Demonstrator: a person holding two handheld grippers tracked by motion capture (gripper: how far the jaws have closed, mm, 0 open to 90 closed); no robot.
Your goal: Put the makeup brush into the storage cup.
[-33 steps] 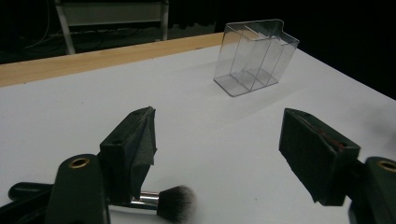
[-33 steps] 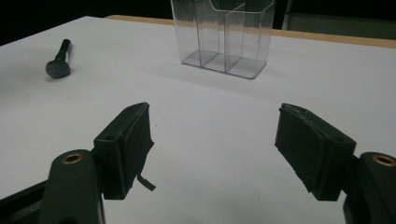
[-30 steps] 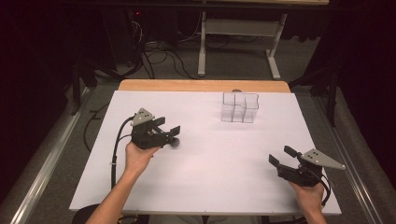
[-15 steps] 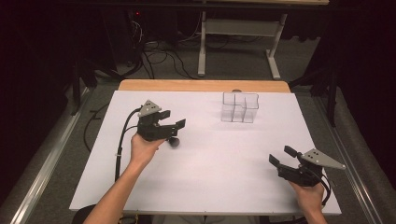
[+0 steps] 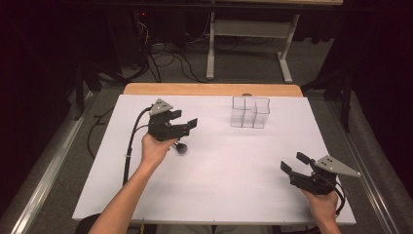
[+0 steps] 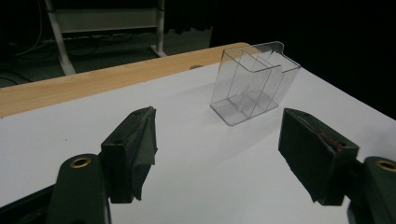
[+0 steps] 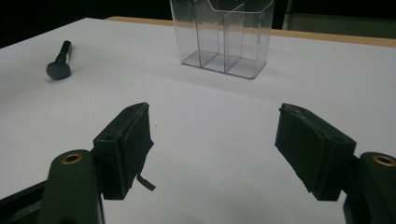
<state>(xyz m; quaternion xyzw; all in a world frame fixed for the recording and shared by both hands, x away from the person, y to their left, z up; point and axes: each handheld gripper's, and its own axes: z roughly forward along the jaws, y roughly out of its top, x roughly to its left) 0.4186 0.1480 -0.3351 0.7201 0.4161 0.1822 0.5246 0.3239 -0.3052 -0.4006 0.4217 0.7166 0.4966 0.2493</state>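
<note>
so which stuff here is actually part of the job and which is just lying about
Part of the job:
- clear divided organizer
- small black tool lying on the table
- left gripper, open
- right gripper, open

Lying about:
- white metal frame on the floor
- cables beyond the table

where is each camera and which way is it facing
High view: above the person's side, looking forward and down on the table; shows both forearms, left gripper and right gripper.
Left gripper view: rides the left gripper, looks along its open jaws at the clear organizer.
Right gripper view: rides the right gripper, looks across the table past open jaws at the organizer and a black tool.
Shared: all three show the organizer.
</note>
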